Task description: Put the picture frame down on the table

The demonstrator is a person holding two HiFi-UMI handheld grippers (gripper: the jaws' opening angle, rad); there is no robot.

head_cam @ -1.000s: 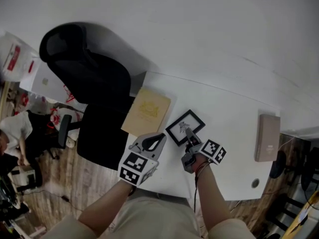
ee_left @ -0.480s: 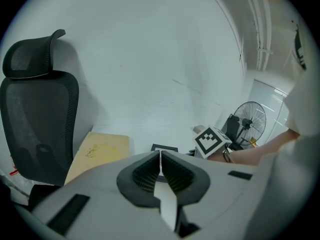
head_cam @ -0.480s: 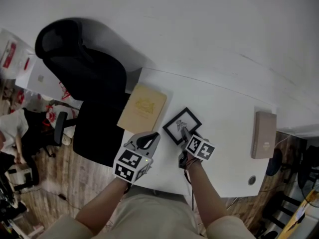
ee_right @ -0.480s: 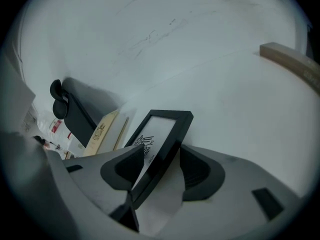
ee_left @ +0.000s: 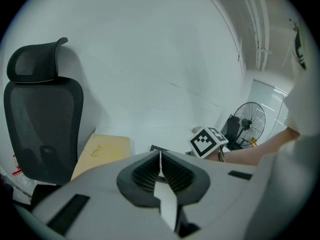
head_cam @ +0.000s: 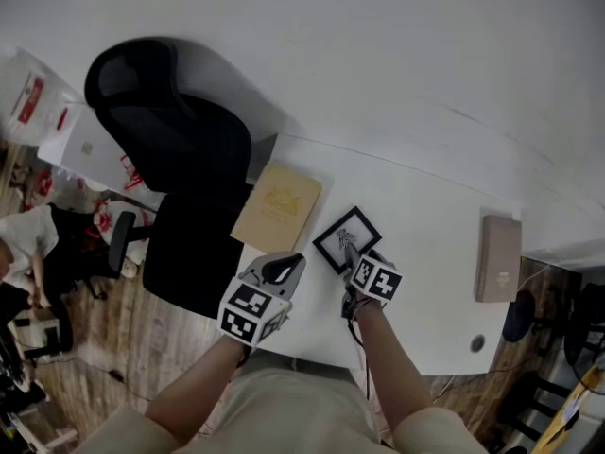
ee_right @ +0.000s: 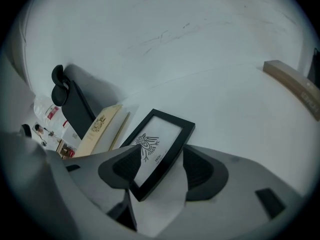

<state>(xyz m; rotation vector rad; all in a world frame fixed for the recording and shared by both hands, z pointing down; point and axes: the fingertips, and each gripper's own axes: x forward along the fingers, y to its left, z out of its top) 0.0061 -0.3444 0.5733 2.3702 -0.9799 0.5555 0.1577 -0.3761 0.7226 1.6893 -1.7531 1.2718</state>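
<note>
Well, black rectangular picture frame (ee_right: pixel 156 145)

Table (head_cam: pixel 430 220): bare top betw. pic frame and grey box; wide lane, passable.
Pic frame (head_cam: pixel 347 238): lies mid-table nr front edge; blocks low pass there.
Tan book (head_cam: pixel 277 208): just left of frame; narrow gap only.
Grey box (head_cam: pixel 498 258): right edge, well apart from frame.
Office chair (head_cam: pixel 180 168): beside table's left end; obstructs that side.
Rear: wall close behind table.
</note>
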